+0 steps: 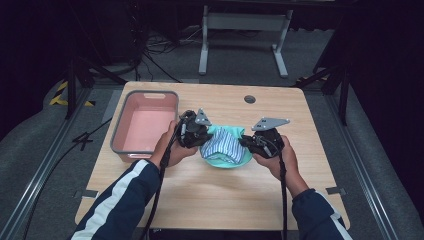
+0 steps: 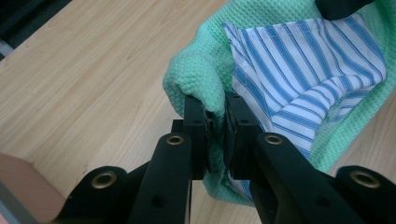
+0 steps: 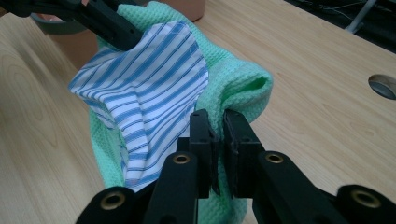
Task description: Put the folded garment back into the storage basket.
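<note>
Both tongs, left (image 1: 196, 134) and right (image 1: 256, 142), pinch opposite edges of the green waffle cloth (image 1: 223, 161), slinging the striped cloth (image 1: 221, 145) just above the worktop (image 1: 210, 195), likely for the pink bin (image 1: 146, 127).

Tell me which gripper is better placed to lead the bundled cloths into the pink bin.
Probably the left gripper: it grips the green cloth on the side facing the pink bin. The right gripper holds the far edge, with the striped cloth slung between.
</note>
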A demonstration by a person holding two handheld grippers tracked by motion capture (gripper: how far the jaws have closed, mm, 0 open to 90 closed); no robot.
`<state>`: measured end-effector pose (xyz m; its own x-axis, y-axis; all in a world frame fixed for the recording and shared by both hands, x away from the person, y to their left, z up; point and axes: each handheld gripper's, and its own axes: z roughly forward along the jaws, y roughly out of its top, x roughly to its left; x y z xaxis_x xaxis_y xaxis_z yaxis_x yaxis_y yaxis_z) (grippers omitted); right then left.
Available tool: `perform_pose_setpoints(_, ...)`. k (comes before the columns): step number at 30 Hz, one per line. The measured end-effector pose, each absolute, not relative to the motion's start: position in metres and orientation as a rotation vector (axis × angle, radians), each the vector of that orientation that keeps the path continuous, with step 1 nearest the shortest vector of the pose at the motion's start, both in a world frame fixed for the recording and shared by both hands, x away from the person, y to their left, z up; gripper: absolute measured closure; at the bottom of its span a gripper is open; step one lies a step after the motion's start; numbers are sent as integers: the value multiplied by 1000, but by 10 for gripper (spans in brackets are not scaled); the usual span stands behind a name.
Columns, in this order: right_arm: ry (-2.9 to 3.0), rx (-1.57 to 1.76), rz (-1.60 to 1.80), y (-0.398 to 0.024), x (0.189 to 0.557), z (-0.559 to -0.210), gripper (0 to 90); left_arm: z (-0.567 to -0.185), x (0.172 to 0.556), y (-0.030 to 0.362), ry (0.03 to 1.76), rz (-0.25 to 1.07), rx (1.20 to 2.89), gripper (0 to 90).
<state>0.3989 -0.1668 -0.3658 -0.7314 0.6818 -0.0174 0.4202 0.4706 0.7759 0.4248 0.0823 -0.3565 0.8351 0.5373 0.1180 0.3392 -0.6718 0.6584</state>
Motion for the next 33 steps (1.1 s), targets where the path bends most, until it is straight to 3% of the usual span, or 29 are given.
perform_pose_setpoints(33, 2423, 804, 1175, -103, 419, -336, 828, -329, 425, 141, 738, 482, 2320, 811)
